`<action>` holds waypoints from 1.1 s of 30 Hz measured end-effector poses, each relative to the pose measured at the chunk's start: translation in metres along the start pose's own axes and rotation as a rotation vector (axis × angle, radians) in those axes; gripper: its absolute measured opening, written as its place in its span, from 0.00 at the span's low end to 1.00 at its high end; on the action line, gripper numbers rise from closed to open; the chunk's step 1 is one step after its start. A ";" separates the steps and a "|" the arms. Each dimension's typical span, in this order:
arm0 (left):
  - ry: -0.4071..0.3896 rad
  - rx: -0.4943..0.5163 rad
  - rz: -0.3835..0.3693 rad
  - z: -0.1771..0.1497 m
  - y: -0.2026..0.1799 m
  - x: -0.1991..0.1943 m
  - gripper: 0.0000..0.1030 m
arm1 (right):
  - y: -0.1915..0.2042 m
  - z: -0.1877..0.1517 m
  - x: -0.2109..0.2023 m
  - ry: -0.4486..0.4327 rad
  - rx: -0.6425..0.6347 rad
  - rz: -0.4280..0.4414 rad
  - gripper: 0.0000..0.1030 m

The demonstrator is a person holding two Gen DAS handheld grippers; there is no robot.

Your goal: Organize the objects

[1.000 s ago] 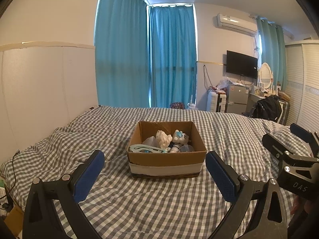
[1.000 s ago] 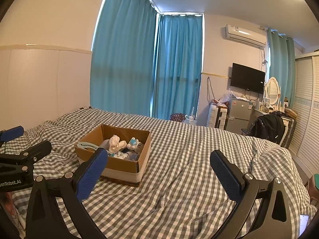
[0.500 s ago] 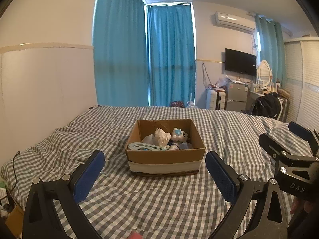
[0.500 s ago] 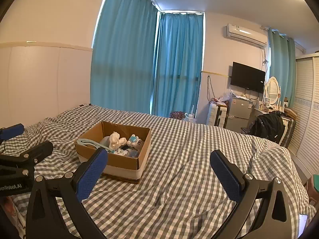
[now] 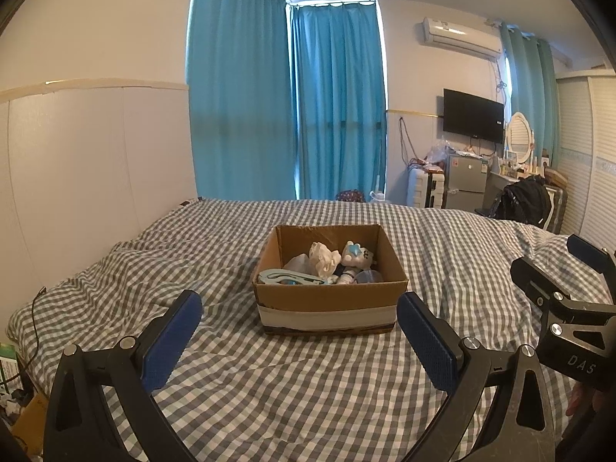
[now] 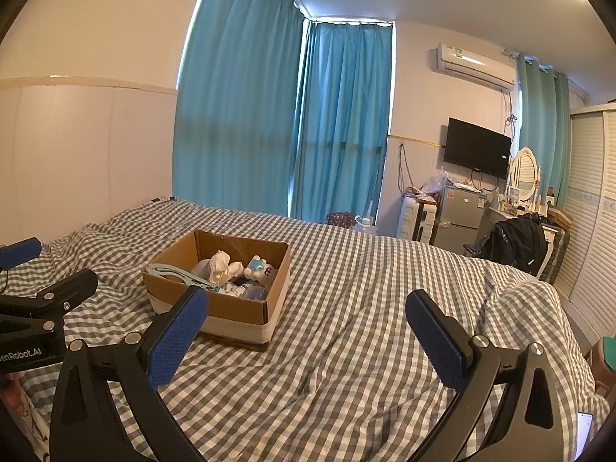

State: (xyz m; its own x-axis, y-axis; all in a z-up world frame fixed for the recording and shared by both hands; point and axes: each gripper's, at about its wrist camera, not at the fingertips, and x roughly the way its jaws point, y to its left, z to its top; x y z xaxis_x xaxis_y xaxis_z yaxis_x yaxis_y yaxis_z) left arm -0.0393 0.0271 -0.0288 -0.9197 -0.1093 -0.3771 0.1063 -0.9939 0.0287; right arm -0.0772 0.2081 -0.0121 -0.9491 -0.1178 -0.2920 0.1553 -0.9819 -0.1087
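Note:
A cardboard box [image 5: 327, 310] [image 6: 238, 317] sits on a grey checked bed [image 5: 308, 392] [image 6: 346, 365]. Inside lie a pale blue hanger [image 5: 287, 278] [image 6: 175, 273], a white crumpled cloth [image 5: 322, 258] [image 6: 221, 267], a small white and blue plush toy [image 5: 356, 254] [image 6: 261, 267] and other small items. My left gripper [image 5: 298, 333] is open and empty, a short way in front of the box. My right gripper [image 6: 304, 327] is open and empty, to the right of the box. Each gripper shows at the edge of the other's view.
Blue curtains [image 5: 285, 115] hang behind the bed, with a white panelled wall [image 5: 77, 161] on the left. Past the bed's far right stand a small fridge [image 5: 466, 179], a wall TV [image 5: 472, 121], a black backpack [image 6: 516, 242] and louvred wardrobe doors [image 6: 593, 211].
Both views have drawn slightly back and up from the box, which now looks a little smaller and farther off. Both grippers stay open and empty.

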 end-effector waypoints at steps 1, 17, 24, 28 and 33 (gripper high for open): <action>0.000 -0.002 0.000 0.000 0.000 0.000 1.00 | 0.001 0.000 0.001 0.001 -0.001 0.000 1.00; -0.012 0.005 0.029 0.001 0.004 -0.003 1.00 | 0.006 -0.003 0.001 0.005 -0.009 0.009 1.00; -0.004 0.001 0.024 0.000 0.005 -0.002 1.00 | 0.009 -0.003 -0.001 0.000 -0.019 0.012 1.00; -0.003 -0.012 0.000 -0.001 0.008 -0.003 1.00 | 0.008 -0.003 -0.004 -0.010 -0.013 0.012 1.00; 0.003 -0.024 -0.005 -0.001 0.009 -0.004 1.00 | 0.009 -0.002 -0.004 -0.008 -0.012 0.011 1.00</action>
State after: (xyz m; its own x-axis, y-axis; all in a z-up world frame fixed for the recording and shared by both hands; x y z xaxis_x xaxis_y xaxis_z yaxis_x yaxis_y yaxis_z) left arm -0.0341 0.0188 -0.0282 -0.9192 -0.1041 -0.3798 0.1106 -0.9939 0.0048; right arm -0.0717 0.2003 -0.0138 -0.9494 -0.1302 -0.2859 0.1693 -0.9787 -0.1164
